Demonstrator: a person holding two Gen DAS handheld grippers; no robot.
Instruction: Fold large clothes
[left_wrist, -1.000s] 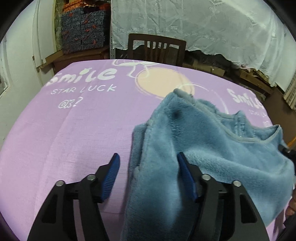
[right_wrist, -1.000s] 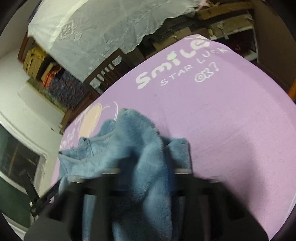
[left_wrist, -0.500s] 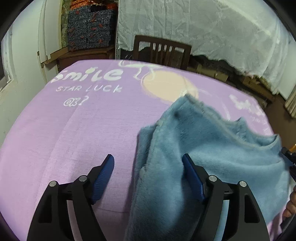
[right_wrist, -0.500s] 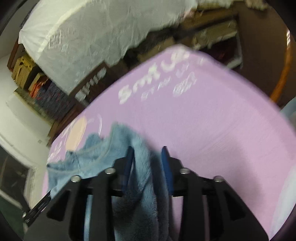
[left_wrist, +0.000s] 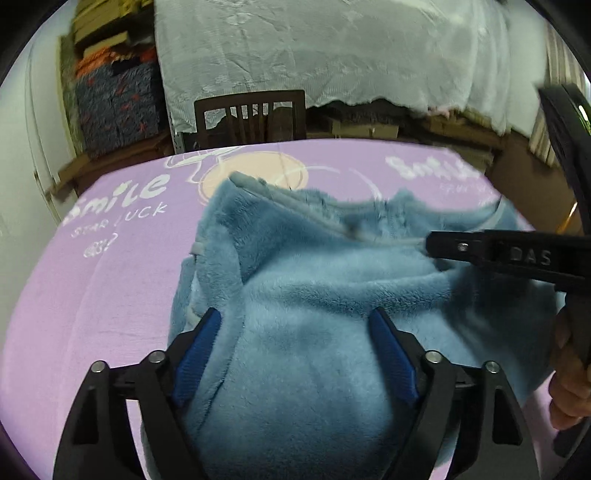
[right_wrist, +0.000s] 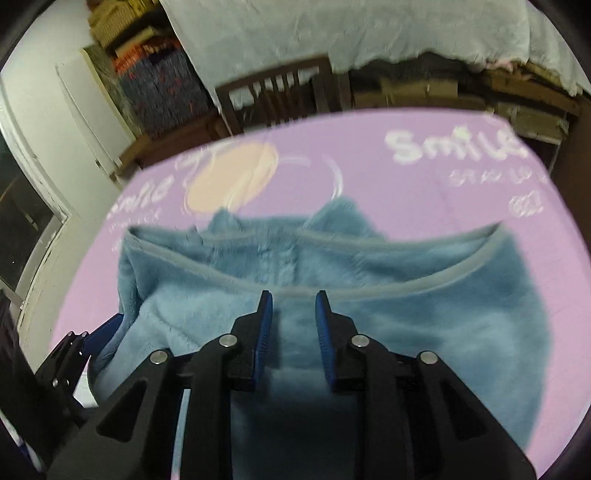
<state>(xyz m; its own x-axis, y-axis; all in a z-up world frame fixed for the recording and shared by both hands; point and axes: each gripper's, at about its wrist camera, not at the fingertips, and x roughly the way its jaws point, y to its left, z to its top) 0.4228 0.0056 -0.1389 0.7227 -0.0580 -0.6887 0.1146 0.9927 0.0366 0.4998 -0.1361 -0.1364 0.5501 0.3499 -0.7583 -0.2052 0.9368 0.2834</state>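
Observation:
A blue fleece garment (left_wrist: 314, 295) with a grey trimmed edge lies bunched on the purple tablecloth (left_wrist: 92, 295). My left gripper (left_wrist: 295, 332) is open, its blue pads wide apart over the fleece near its left edge. My right gripper (right_wrist: 293, 306) is narrowed around a fold of the same fleece (right_wrist: 406, 325) just below the grey trim (right_wrist: 369, 291); the pads stand a little apart with fabric between them. The right gripper also shows in the left wrist view (left_wrist: 517, 258), reaching in from the right over the garment.
A dark wooden chair (left_wrist: 251, 118) stands behind the table's far edge. White lace cloth (left_wrist: 332, 55) covers furniture at the back. Stacked boxes (left_wrist: 114, 103) stand at the back left. The cloth has white "Smile" lettering (left_wrist: 122, 195) and a peach circle.
The right gripper has swung left and now faces the garment's grey trimmed opening, spreading it wide. The left gripper has moved right over the fleece, still open.

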